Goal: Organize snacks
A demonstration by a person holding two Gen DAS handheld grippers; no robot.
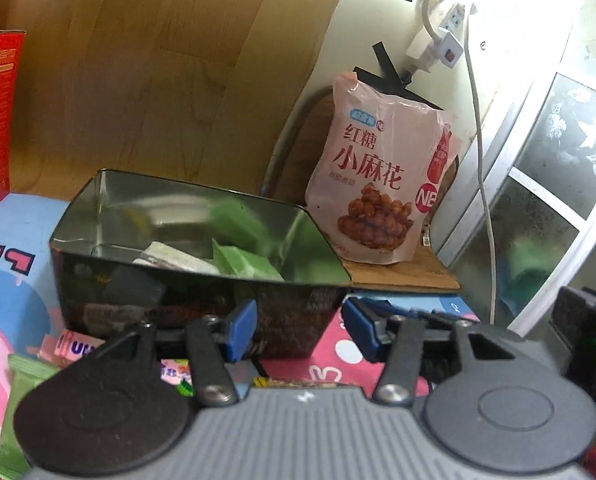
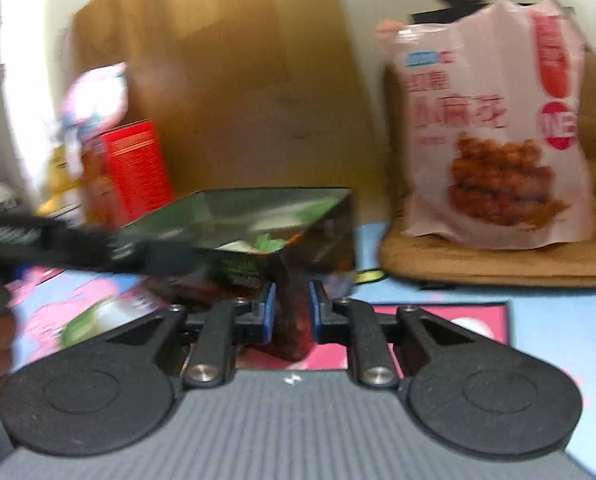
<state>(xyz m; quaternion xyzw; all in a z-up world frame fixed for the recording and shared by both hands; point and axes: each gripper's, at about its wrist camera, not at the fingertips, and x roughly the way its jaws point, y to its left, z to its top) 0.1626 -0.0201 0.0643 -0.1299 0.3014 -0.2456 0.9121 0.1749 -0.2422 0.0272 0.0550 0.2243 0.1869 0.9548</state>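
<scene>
Snack — blurred, seemingly reddish — pinched in right gripper.

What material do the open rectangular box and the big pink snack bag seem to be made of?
The open rectangular box looks like thin tin-plated metal: its inner walls are shiny and mirror the green packets lying inside. The pink snack bag looks like soft glossy plastic film: it wrinkles, catches highlights and stands slightly slumped on the brown mat.

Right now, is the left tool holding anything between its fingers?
No, the left tool is open, its blue pads apart with only the tin box wall and the pink mat showing behind the gap.
</scene>
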